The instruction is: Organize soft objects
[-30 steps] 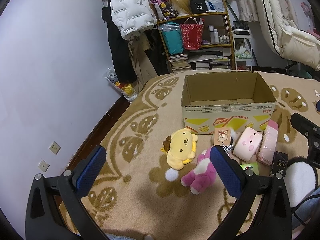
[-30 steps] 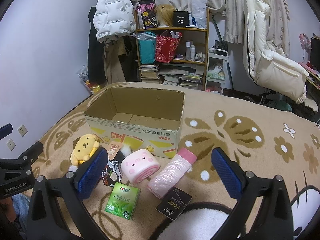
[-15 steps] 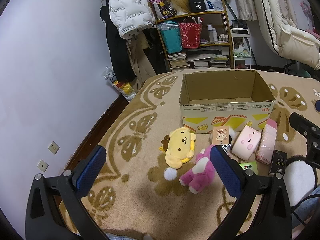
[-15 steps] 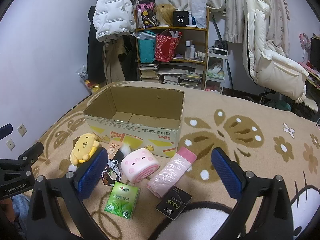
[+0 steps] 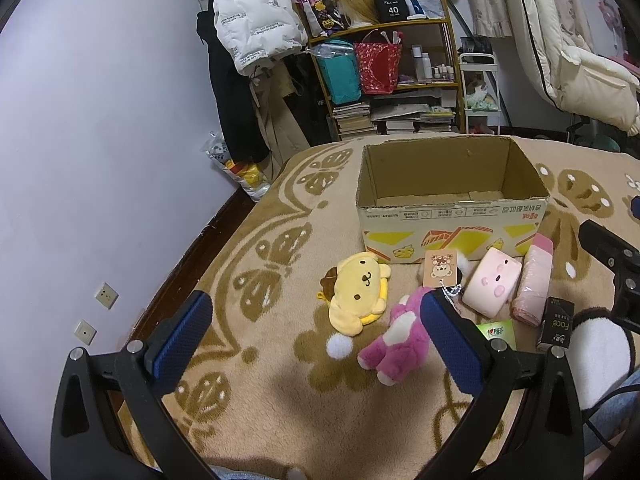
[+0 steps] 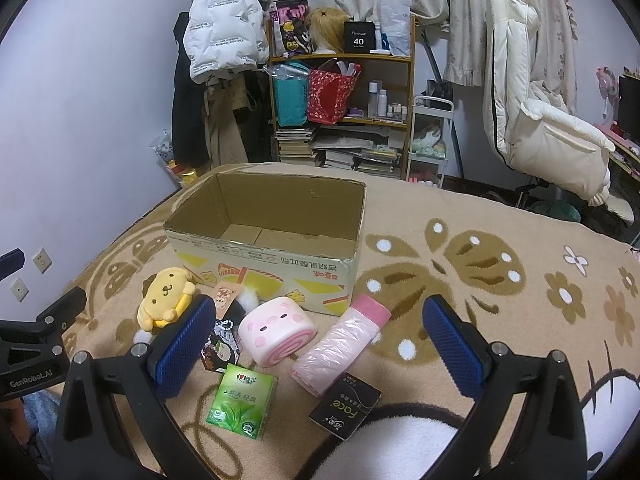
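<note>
Right now both grippers, left gripper (image 5: 312, 328) and right gripper (image 6: 316, 340), are hovering wide apart, empty; squeezing the pink plush (image 5: 394, 340) mid-body before the cardboard box (image 5: 452, 200) seems best.

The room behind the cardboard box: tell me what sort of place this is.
Most likely a lived-in bedroom or dorm room. A patterned fleece blanket covers what looks like a bed, a white puffer jacket hangs by the wall, and a cluttered shelf holds books, bags and toiletry bottles.
</note>
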